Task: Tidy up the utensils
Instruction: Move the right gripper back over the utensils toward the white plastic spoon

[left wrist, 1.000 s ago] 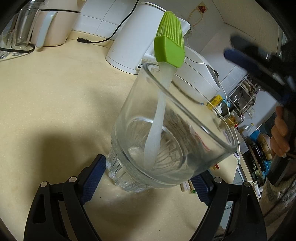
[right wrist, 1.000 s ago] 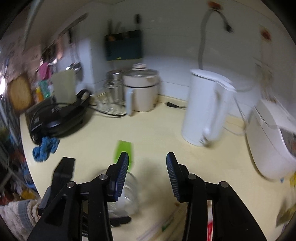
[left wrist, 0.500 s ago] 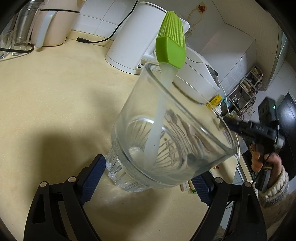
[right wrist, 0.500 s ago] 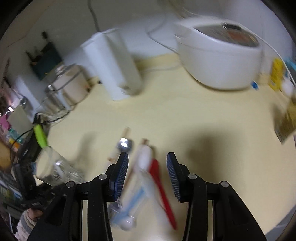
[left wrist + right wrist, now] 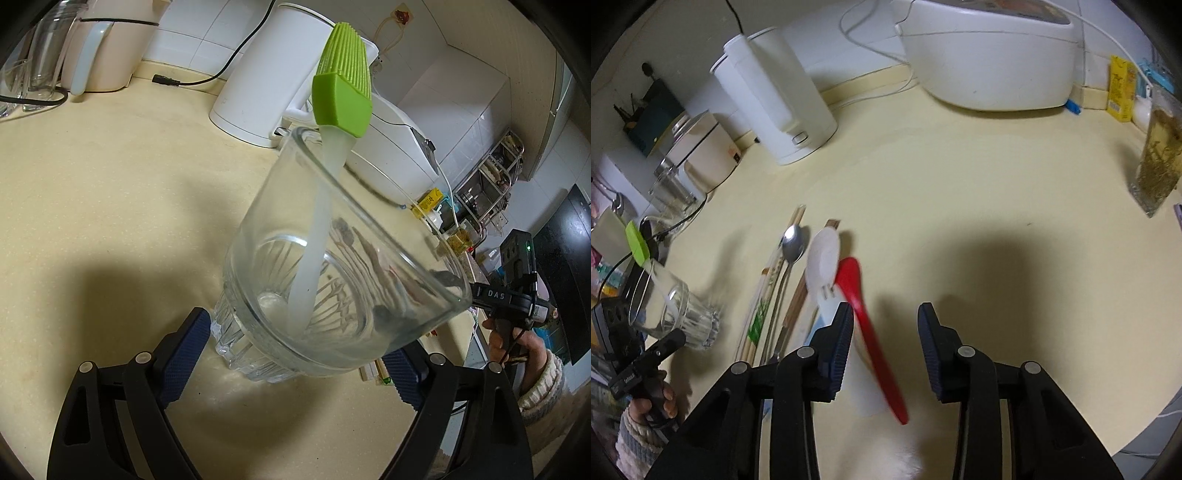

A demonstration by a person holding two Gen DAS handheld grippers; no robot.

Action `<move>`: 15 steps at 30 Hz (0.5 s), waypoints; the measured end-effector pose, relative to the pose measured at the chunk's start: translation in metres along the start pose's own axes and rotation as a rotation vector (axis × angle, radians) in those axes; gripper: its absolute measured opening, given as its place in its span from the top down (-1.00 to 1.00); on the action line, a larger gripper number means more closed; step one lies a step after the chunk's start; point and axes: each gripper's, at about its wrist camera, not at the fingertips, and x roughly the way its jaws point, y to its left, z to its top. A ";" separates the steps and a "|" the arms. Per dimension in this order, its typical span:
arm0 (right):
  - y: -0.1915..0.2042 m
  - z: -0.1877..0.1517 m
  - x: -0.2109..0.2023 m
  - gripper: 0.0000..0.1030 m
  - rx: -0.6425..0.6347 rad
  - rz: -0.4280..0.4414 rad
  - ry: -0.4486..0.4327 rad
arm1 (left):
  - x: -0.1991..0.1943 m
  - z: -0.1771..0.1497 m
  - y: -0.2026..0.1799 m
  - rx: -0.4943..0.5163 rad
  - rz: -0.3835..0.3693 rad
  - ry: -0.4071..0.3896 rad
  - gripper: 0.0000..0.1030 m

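My left gripper [image 5: 295, 336] is shut on the base of a clear ribbed glass [image 5: 332, 277], which leans over the cream counter. A green silicone brush [image 5: 341, 99] stands in it, head up. In the right wrist view the glass [image 5: 672, 302] and brush [image 5: 637, 242] are at the far left. My right gripper [image 5: 886, 310] hangs over a row of utensils, its jaws closing. The red spoon [image 5: 864, 314] lies between them, nearer the left pad, and neither pad presses on it. Beside it lie a white rice paddle [image 5: 823, 258], a metal spoon [image 5: 792, 243] and chopsticks [image 5: 761, 306].
A white kettle [image 5: 775, 96] and a white rice cooker [image 5: 990, 55] stand along the back wall with their cords. A tall jar of yellow-green contents [image 5: 1160, 155] and a yellow box [image 5: 1121, 88] are at the right. The counter's front edge curves at the lower right.
My right gripper swung from facing the back wall down over the utensils, rolling as it went, and its jaws are now narrower around the red spoon. The left gripper and glass stayed put.
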 end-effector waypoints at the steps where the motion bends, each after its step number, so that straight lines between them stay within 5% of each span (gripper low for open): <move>1: 0.001 -0.001 0.002 0.29 0.001 0.008 0.006 | 0.000 0.000 0.000 0.000 0.000 0.000 -0.77; 15: 0.026 -0.009 0.016 0.29 -0.036 0.062 0.045 | 0.000 0.000 0.000 -0.001 -0.002 0.000 -0.77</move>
